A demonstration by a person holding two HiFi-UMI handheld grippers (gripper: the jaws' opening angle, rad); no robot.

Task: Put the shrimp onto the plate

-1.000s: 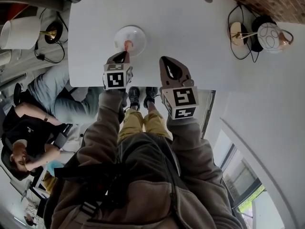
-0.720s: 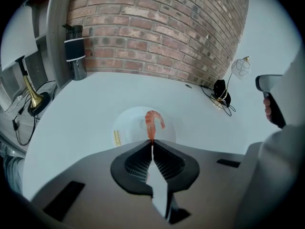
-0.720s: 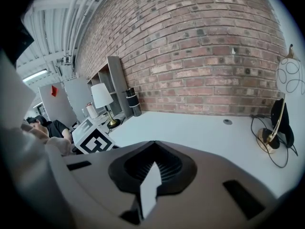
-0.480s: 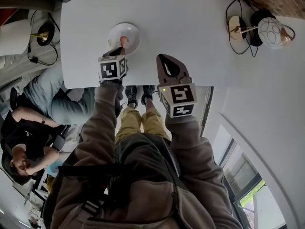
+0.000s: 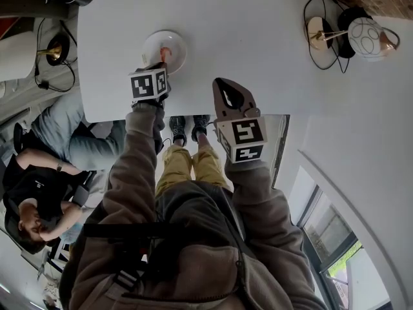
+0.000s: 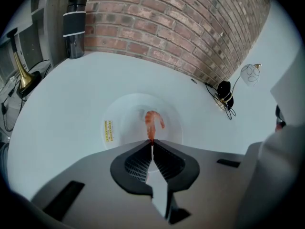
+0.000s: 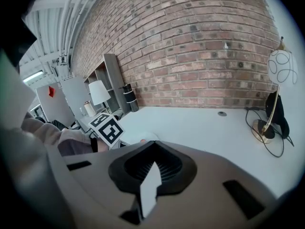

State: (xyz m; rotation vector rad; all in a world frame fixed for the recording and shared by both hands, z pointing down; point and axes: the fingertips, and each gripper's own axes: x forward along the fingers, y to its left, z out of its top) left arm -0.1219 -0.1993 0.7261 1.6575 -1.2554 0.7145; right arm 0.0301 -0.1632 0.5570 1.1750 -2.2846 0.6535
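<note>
A round white plate (image 5: 150, 43) lies on the white table (image 5: 258, 50), close to its near edge. An orange shrimp (image 6: 152, 120) hangs over the middle of the plate (image 6: 119, 114), and my left gripper (image 6: 151, 141) is shut on its tail end. In the head view the left gripper (image 5: 159, 64) points steeply down at the plate, with the shrimp (image 5: 165, 52) showing just beyond its marker cube. My right gripper (image 5: 222, 83) hovers to the right over the table's near edge. In its own view the right gripper (image 7: 153, 143) is shut with nothing in it.
A globe lamp (image 5: 366, 46) with black cables stands at the table's far right. A black bottle (image 6: 74, 27) stands by the brick wall, and a brass lamp (image 6: 21, 76) at the left. A seated person (image 5: 39, 173) is left of the table.
My left gripper has moved forward over the plate with the shrimp and tipped more steeply down. The right gripper has hardly moved.
</note>
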